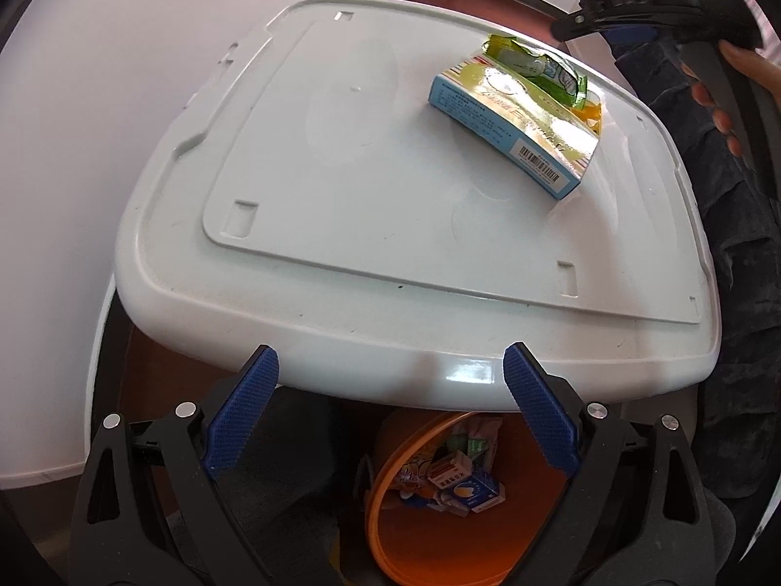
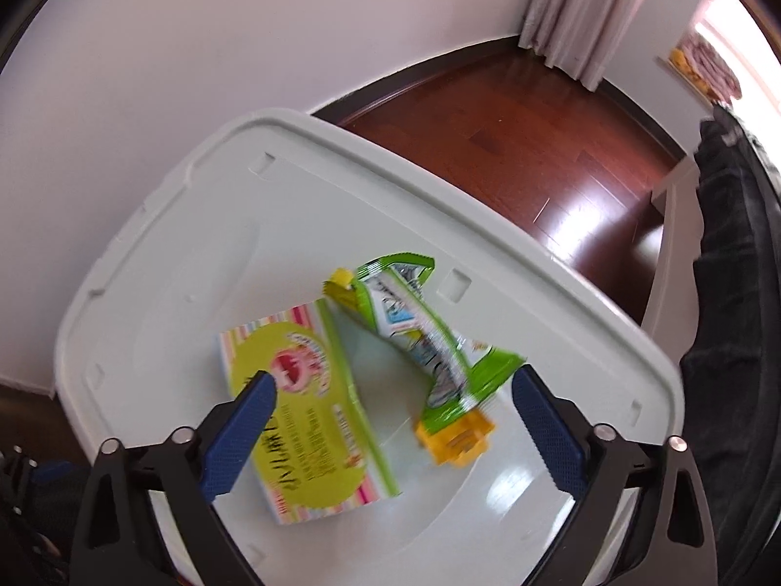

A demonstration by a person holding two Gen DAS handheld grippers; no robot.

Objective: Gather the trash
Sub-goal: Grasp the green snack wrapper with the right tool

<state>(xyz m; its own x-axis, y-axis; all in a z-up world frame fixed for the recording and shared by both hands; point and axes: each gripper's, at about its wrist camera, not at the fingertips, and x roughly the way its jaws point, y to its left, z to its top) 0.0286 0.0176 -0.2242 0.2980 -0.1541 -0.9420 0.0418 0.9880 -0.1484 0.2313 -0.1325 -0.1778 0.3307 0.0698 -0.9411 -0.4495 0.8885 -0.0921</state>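
A flat green-and-blue carton (image 1: 517, 127) (image 2: 307, 415) lies on a white plastic lid (image 1: 371, 205) (image 2: 195, 254). A crumpled green wrapper (image 1: 542, 68) (image 2: 429, 342) with a yellow piece (image 2: 456, 439) lies beside it. An orange bin (image 1: 429, 503) holding several small boxes stands on the floor below the lid's near edge. My left gripper (image 1: 390, 386) is open and empty over the lid's near rim, above the bin. My right gripper (image 2: 390, 400) is open, hovering over the carton and wrapper; it also shows in the left wrist view (image 1: 649, 10), held by a hand.
A white wall runs along the left. Dark red wood floor (image 2: 527, 146) lies beyond the lid, with curtains (image 2: 581, 14) at the far corner. Dark clothing of the person (image 1: 732, 268) stands at the right side of the lid.
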